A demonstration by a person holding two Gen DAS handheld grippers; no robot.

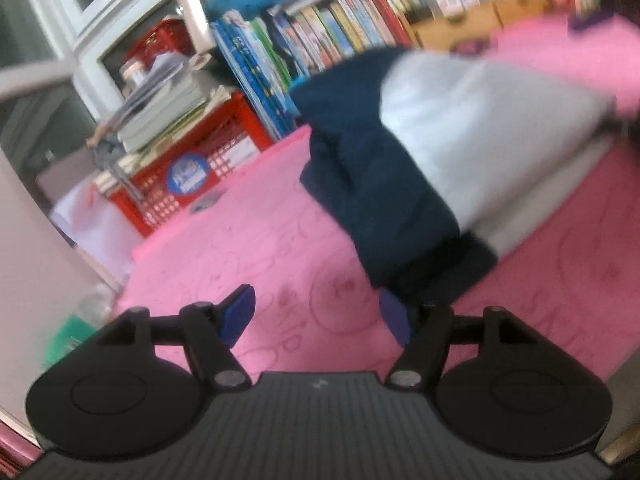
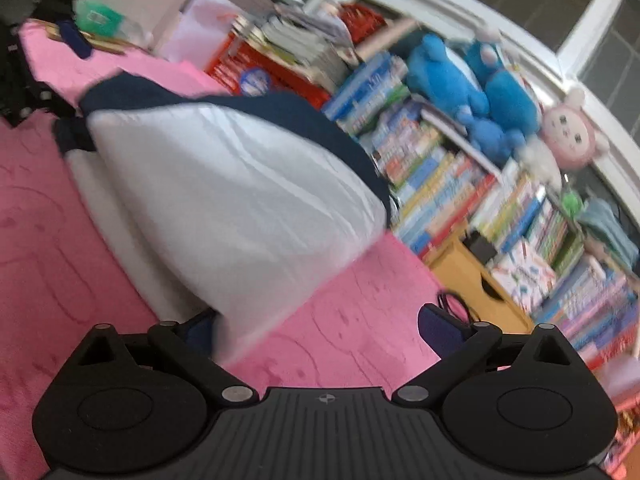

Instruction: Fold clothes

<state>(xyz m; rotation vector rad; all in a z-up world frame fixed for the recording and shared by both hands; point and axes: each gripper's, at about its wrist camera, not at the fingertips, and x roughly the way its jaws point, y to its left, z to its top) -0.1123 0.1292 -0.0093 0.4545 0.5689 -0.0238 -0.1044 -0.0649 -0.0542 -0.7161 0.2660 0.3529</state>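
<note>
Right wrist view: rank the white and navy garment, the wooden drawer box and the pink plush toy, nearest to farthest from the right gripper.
From the right gripper:
1. White and navy garment, by its left finger.
2. Wooden drawer box, right of centre, past the pink surface.
3. Pink plush toy, top right on the bookshelf.

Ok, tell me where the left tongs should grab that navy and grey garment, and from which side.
Take the navy and grey garment by its navy hem corner, lying flat on the pink mat just ahead of the open left tongs. Come in low from the near side; the grey middle looks bunched, offering no clean edge.
</note>
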